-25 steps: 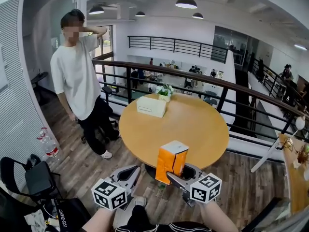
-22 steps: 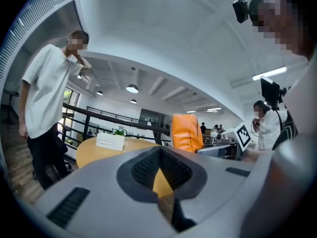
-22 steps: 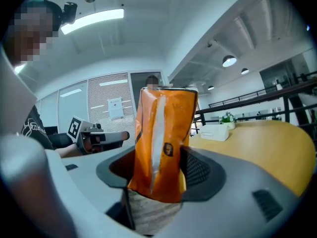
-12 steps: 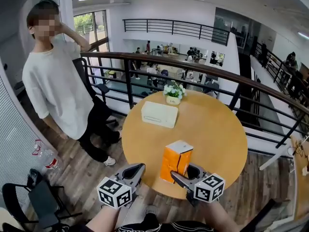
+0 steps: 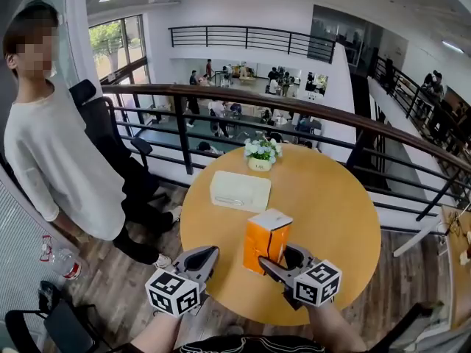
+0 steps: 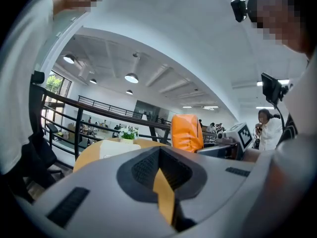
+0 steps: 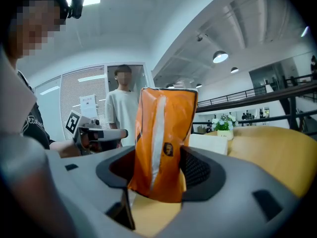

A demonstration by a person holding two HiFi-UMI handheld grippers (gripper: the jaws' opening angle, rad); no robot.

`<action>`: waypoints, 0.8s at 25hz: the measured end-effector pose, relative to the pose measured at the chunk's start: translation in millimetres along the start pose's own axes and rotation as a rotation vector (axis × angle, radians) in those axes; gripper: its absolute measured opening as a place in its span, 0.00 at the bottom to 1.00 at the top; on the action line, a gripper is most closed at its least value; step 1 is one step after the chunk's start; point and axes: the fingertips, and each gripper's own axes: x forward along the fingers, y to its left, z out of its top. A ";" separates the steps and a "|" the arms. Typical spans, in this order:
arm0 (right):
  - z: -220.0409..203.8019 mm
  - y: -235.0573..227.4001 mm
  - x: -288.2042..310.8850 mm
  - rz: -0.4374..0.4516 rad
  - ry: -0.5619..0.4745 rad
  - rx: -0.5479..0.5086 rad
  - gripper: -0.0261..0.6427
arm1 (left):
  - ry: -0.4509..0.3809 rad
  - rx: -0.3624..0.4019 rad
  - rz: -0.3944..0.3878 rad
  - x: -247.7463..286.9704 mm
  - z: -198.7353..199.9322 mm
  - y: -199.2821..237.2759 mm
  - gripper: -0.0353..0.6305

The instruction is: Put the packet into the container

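Observation:
An orange packet [image 5: 266, 240] stands upright in my right gripper [image 5: 277, 262], which is shut on its lower end, above the near edge of the round wooden table [image 5: 335, 212]. In the right gripper view the packet [image 7: 162, 138] fills the space between the jaws. The white box-shaped container [image 5: 240, 190] lies farther back on the table, left of centre, apart from the packet. My left gripper [image 5: 205, 255] is held beside the packet at the table's near left edge, shut with nothing in it. From the left gripper view, the packet [image 6: 187, 132] and the container [image 6: 113, 148] both show ahead.
A small pot of white flowers [image 5: 261, 153] stands behind the container near the far edge. A dark railing [image 5: 221, 101] runs behind the table. A person in a white shirt [image 5: 55, 160] stands at the left by a black chair [image 5: 110, 142]. A bottle [image 5: 65, 265] lies on the floor.
The view has drawn nearer to the table and both grippers now reach over its near edge. The packet stays in the right gripper. The standing person has lowered the raised arm.

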 end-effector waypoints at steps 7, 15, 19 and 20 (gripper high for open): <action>9.3 -24.9 14.1 -0.006 0.015 -0.001 0.44 | 0.025 -0.013 0.010 21.5 2.6 13.6 0.06; 31.7 -51.9 39.8 -0.012 0.060 -0.104 0.44 | 0.043 -0.027 0.042 45.2 4.6 27.9 0.06; 60.1 -68.9 48.2 0.000 0.082 -0.169 0.44 | 0.039 -0.041 0.054 58.9 18.1 28.6 0.06; 70.0 -74.6 49.8 0.003 0.085 -0.190 0.44 | 0.041 -0.042 0.057 63.1 21.9 27.6 0.06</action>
